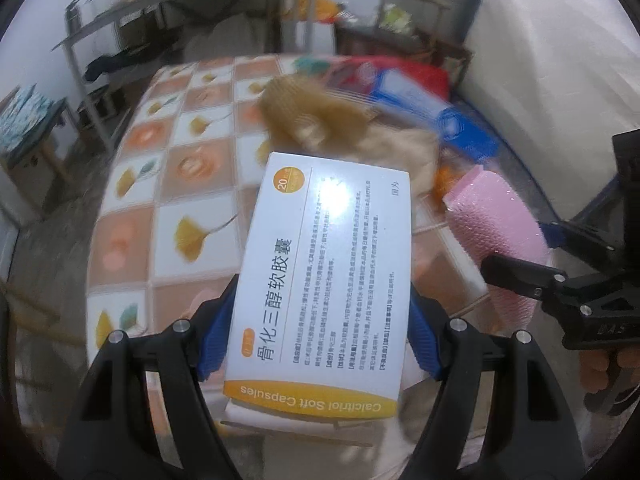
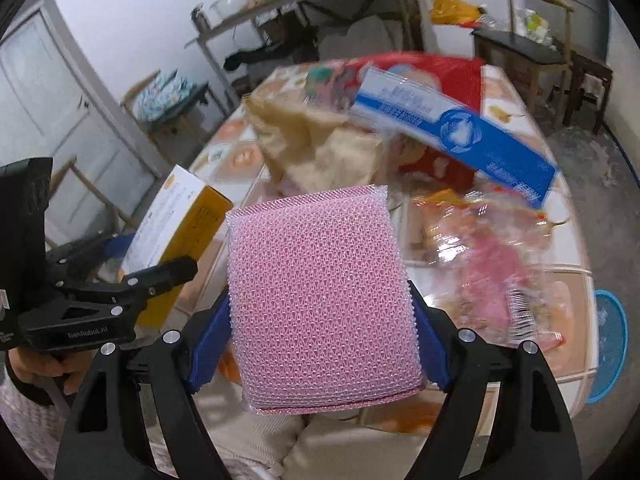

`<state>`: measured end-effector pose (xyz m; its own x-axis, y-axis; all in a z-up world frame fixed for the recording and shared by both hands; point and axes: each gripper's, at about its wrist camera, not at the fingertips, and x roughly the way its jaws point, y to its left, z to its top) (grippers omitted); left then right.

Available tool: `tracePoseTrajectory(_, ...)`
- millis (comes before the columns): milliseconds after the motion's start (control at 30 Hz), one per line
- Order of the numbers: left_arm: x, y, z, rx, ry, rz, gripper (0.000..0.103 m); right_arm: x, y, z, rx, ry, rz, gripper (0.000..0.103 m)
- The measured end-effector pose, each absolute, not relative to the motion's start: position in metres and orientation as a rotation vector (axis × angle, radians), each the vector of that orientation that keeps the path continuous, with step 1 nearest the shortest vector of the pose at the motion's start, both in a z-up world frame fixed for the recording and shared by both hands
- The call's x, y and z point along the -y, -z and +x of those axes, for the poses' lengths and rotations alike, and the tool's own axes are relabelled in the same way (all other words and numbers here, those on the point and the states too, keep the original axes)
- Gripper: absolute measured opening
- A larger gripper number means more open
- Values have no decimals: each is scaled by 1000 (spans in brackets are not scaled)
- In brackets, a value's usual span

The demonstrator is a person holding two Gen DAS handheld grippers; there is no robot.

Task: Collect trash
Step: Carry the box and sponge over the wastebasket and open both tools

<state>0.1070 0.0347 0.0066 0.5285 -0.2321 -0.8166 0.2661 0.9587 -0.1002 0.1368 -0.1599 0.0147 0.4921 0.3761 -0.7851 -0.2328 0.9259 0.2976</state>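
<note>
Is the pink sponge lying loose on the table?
No: the pink sponge is gripped between the blue pads of the right gripper, raised off the table.

walls: pale, plain | door: white panelled, left | floor: grey concrete | shelf rack: metal, cluttered | chair: dark wooden, far right | table: tile-patterned cover
</note>
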Motion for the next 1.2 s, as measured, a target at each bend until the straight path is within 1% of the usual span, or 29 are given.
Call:
tracePoseTrajectory(167, 9, -24, 117, -950, 420, 83, 70, 209, -32, 121, -908, -292, 277, 78)
tracePoseTrajectory(333, 74, -41, 130, -949, 603, 129, 70, 273, -34, 104, -859, -176, 392, 78)
tracePoseTrajectory(500, 159, -55, 144, -955, 790, 188, 70, 356, -26, 71, -807, -2, 534, 78)
tracePoseTrajectory(600, 210, -52, 154, -1012, 890, 214, 70, 405, -14, 45, -789, 132, 611, 78)
tracePoseTrajectory(633, 232, -49, 159, -1061, 932, 214, 70, 423, -8, 37, -786, 174, 643, 78)
tracePoseTrajectory(667, 257, -43, 166, -1132, 977, 206, 70, 434, -2, 33, -785, 199, 668, 78)
tracePoseTrajectory(867, 365, 6, 192, -1409, 1052, 244, 70, 520, 66, 10, -833, 382, 867, 78)
tracePoseTrajectory(967, 421, 50, 210, -1573, 1002, 275, 71, 550, 99, 5, -836, 419, 982, 78)
tracePoseTrajectory(1067, 458, 83, 221, -1650, 963, 301, 71, 572, 126, 7, -840, 449, 1047, 78)
tracePoseTrajectory(1200, 511, 123, 241, -1667, 878, 354, 72, 596, 161, 16, -856, 482, 1116, 78)
